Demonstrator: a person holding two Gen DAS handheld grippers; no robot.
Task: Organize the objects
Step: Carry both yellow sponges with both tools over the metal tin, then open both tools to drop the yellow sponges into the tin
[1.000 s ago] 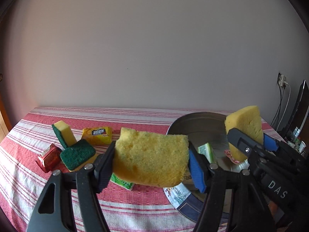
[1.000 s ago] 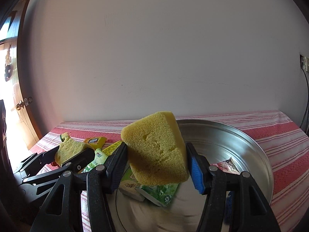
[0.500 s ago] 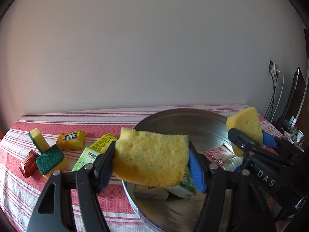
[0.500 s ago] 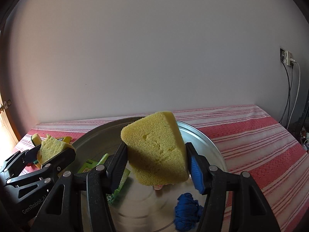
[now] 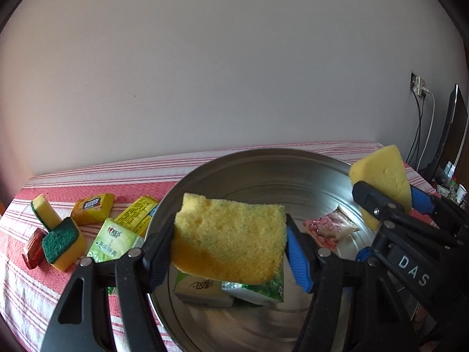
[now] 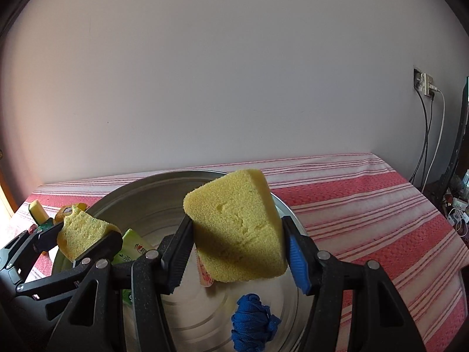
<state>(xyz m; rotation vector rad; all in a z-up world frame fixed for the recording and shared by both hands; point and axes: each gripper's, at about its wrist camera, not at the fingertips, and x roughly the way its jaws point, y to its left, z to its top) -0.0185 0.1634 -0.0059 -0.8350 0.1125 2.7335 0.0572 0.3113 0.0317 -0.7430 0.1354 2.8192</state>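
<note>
The left gripper [image 5: 230,249] is clamping a flat yellow sponge [image 5: 231,236] over the steel basin [image 5: 258,170]; at three o'clock, the right gripper [image 6: 237,252] is squeezing a wedge sponge [image 6: 237,228] above it.

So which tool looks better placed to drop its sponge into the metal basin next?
Probably the right tool: its sponge hangs over bare basin floor. The left tool's sponge sits above green packets by the rim.

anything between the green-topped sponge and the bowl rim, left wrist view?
Yes: a green packet and a yellow packet lie between that sponge and the bowl, left wrist view.
</note>
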